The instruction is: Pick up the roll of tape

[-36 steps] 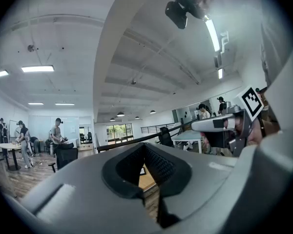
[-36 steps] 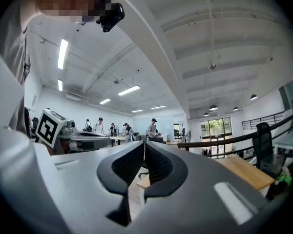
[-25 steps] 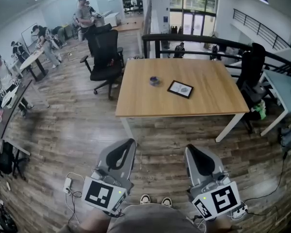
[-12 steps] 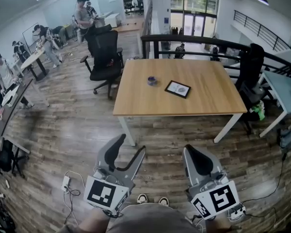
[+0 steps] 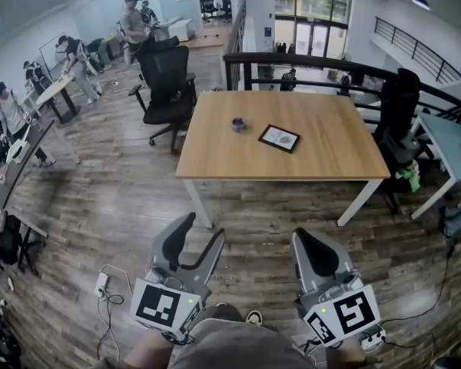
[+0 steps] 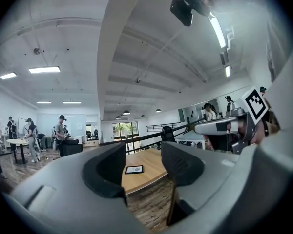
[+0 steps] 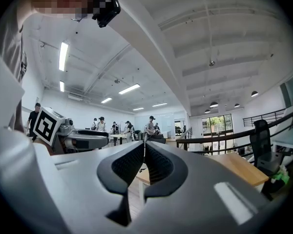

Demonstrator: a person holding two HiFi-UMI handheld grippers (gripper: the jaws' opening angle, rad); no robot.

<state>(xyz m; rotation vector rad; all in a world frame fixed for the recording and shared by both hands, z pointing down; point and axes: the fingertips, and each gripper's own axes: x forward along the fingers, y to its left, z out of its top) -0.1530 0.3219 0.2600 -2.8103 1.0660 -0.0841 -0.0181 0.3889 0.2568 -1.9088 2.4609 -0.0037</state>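
While the left tool [image 5: 202,229] is closing, jaws apart on nothing, the right tool [image 5: 304,238] is clenched empty; well apart at twelve o'clock, the roll of tape [image 5: 239,124] lies on the worktop [image 5: 330,156], a framed picture [image 5: 280,137] at its four o'clock.
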